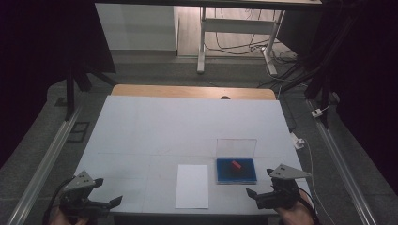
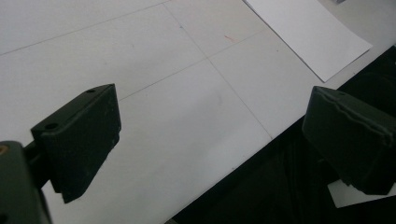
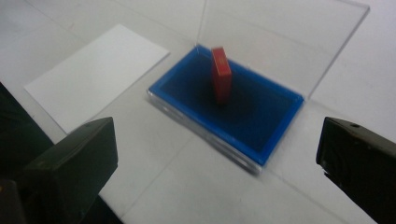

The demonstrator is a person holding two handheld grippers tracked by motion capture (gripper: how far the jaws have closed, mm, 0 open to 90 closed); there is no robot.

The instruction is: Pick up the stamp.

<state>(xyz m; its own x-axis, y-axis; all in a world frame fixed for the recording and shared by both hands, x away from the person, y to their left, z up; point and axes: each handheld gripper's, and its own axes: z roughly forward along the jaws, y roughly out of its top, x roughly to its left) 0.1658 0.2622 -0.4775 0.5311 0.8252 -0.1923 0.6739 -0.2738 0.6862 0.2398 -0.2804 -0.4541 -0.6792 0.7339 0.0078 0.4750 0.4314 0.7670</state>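
A shallow blue box (image 1: 245,176) with its clear lid (image 1: 236,146) standing open lies on the white table, right of centre near the front. A small red block (image 1: 235,164) stands in it, tilted. In the right gripper view the red block (image 3: 221,74) rises from the blue box (image 3: 268,119), a short way ahead of my open, empty right gripper (image 3: 215,163). My right gripper (image 1: 260,183) hovers just right of and in front of the box. My left gripper (image 1: 108,191) is open and empty at the front left corner, over bare table (image 2: 177,93).
A white sheet of paper (image 1: 191,186) lies flat between the two grippers, left of the box, and the paper (image 2: 308,32) also lies ahead of the left gripper. The table's front edge (image 2: 243,158) runs right under the left gripper. Desk legs and cables stand beyond the far edge.
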